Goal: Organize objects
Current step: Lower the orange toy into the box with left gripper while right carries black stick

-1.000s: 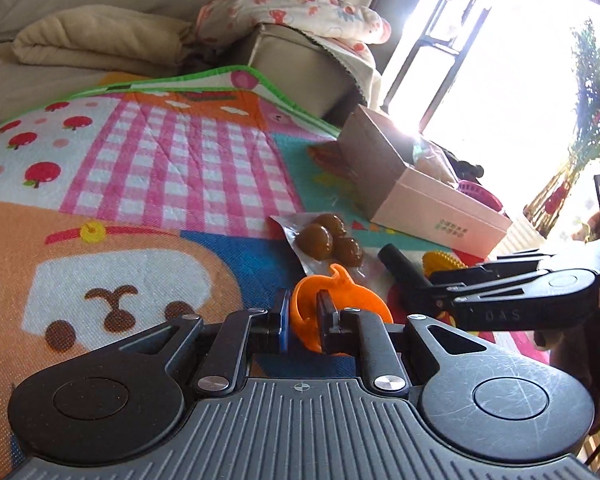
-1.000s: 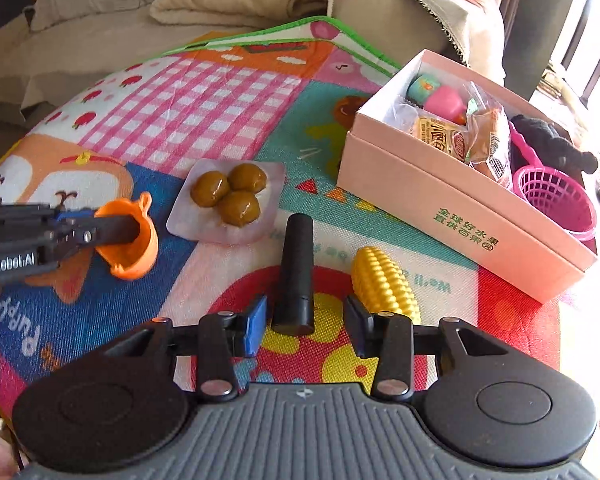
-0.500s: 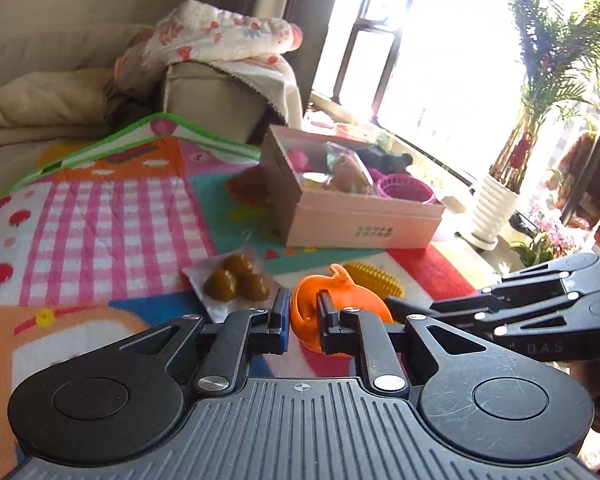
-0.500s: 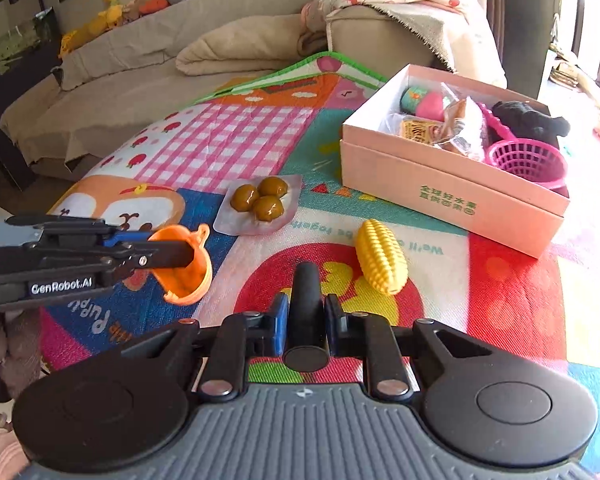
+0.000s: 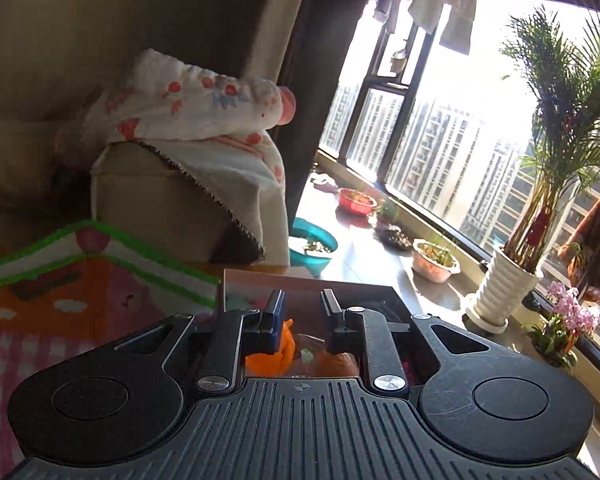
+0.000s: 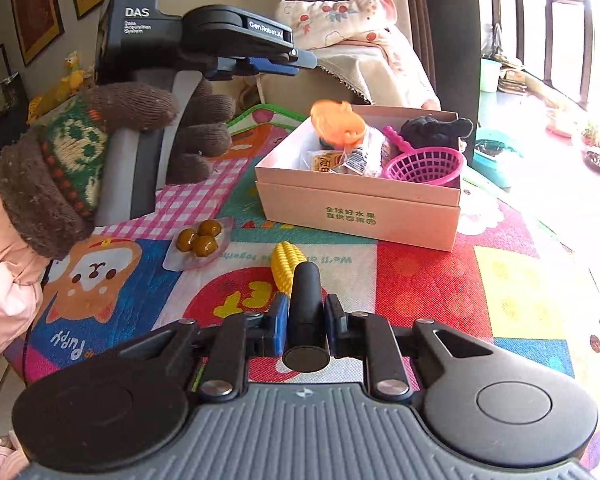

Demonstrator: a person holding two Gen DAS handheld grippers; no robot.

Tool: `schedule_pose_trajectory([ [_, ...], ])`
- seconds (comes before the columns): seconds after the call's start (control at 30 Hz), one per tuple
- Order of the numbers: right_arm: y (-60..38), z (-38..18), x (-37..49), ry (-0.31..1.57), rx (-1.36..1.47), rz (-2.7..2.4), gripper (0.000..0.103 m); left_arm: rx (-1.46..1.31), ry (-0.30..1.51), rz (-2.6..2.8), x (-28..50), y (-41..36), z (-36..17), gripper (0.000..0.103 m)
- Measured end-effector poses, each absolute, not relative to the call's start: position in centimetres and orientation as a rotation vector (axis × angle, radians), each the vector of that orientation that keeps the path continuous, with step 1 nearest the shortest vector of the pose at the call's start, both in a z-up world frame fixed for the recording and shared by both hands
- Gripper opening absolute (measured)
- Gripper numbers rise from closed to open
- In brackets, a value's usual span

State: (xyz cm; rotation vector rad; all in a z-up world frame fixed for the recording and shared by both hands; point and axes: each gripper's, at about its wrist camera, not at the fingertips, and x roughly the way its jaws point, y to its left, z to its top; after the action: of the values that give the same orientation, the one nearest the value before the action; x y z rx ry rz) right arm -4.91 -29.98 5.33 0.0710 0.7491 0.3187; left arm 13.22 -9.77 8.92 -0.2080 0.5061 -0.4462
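The orange toy cup (image 6: 337, 123) is in mid-air or just landing at the near left corner of the pink box (image 6: 358, 208); it also shows below my open left gripper (image 5: 302, 312) as an orange shape (image 5: 274, 354). In the right wrist view my left gripper (image 6: 300, 60) hovers above and left of the box, empty. My right gripper (image 6: 305, 320) is shut on a black cylinder (image 6: 306, 312), held above the play mat (image 6: 420, 280).
A yellow toy corn (image 6: 286, 266) and a packet of brown balls (image 6: 200, 240) lie on the mat before the box. The box holds snack packets, a magenta basket (image 6: 424, 166) and a black toy (image 6: 436, 130). A sofa arm (image 5: 160, 200) and potted plants (image 5: 508, 280) stand beyond.
My left gripper carried the orange cup up over the pink box, then opened and let it go. My right gripper closed on the black cylinder and lifted it.
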Motion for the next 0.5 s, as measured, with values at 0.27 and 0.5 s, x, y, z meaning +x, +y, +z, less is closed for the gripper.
schedule_pose_trajectory([
  [0.27, -31.8, 5.8, -3.3, 0.751, 0.133, 0.294, 0.019, -0.233, 0.591, -0.51, 7.2, -5.0, 6.4, 0.021],
  [0.5, -32.4, 11.5, 2.4, 0.651, 0.157, 0.275, 0.009, -0.241, 0.621, -0.532, 1.5, -1.1, 4.2, 0.021],
])
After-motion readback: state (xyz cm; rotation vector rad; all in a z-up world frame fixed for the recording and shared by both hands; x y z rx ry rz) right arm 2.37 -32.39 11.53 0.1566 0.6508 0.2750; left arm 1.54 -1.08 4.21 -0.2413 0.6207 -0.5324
